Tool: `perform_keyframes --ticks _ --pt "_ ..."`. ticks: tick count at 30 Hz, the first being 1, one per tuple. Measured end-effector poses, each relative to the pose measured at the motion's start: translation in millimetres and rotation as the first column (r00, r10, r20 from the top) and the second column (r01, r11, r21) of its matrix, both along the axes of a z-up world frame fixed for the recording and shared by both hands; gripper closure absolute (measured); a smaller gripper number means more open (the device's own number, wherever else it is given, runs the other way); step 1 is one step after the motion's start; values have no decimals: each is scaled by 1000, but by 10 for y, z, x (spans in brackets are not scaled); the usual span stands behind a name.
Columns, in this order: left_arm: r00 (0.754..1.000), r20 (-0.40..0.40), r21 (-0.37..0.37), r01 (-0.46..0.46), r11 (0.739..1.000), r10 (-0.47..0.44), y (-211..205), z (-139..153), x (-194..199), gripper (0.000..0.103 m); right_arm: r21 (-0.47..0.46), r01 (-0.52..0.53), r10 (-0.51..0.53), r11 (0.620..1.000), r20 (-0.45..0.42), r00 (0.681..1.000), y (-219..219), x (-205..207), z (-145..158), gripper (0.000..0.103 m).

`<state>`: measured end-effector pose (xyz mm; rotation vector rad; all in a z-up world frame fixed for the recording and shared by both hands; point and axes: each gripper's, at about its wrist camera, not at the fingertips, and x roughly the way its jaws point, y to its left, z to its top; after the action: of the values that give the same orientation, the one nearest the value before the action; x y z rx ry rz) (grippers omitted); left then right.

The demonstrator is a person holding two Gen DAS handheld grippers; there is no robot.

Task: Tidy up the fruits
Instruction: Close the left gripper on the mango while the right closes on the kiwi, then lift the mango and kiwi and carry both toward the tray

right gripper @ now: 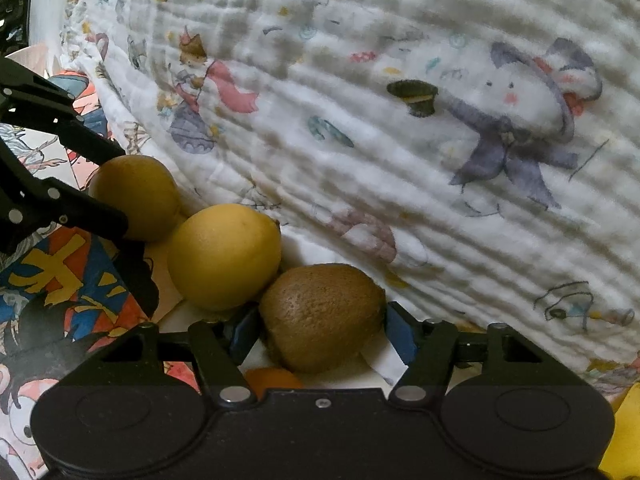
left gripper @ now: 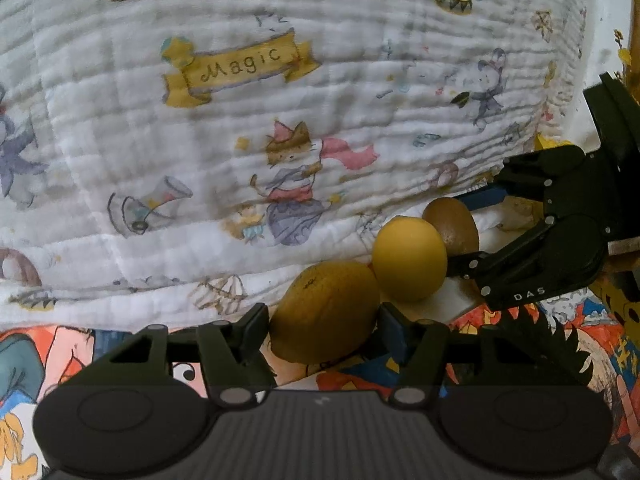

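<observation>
My left tongs (left gripper: 322, 330) sit around the nearest yellow-green fruit (left gripper: 324, 310), one finger on each side of it. The pads look close to the skin, but I cannot tell whether they actually press on it. From the right wrist view the same fruit (right gripper: 138, 196) shows at the far left, with the left tongs (right gripper: 112, 188) reaching in on it from the edge of the frame.

My right tongs (right gripper: 322, 330) straddle the brown kiwi (right gripper: 322, 314) — the blue pads stand at either side with the kiwi filling the gap, yet I cannot tell if they grip it. In the left wrist view the kiwi (left gripper: 452, 226) is the farthest of the three, and the right tongs (left gripper: 474, 232) come in from the right.

Between the two lies a round yellow lemon (right gripper: 224, 256), touching the kiwi and just beside the yellow-green fruit; the left camera shows the lemon (left gripper: 408, 258) in the middle of the row.

All three rest on a cartoon-print cloth (right gripper: 60, 280), right against the edge of a white quilted blanket (left gripper: 240, 120) printed with a "Magic" banner. A bit of something orange (right gripper: 272, 380) shows below the kiwi — too hidden to name.
</observation>
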<state>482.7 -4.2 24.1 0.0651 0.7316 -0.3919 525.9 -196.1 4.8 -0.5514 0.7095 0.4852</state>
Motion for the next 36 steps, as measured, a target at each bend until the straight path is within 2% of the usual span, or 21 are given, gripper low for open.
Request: perform_keyframes --ticks 9,18,22,25,36 --pt "999 -20 -25 -27 999 27 37 19 -52 40 10 1 -1 1000 46 999 -10 -166 15 37" --pt "999 -32 -9 -44 999 44 -1 59 -134 43 36 -31 28 999 68 997 13 -445 239 37" --pt "999 -28 5 -34 999 34 -30 59 -145 43 44 -52 49 998 67 997 18 -557 292 37" --pt "999 -47 -17 -22 1000 21 0 46 -109 43 53 -62 58 997 61 996 20 -604 307 37" --pt "996 -84 -9 14 1000 -15 -106 -10 5 42 52 -71 68 996 53 996 54 -591 297 37"
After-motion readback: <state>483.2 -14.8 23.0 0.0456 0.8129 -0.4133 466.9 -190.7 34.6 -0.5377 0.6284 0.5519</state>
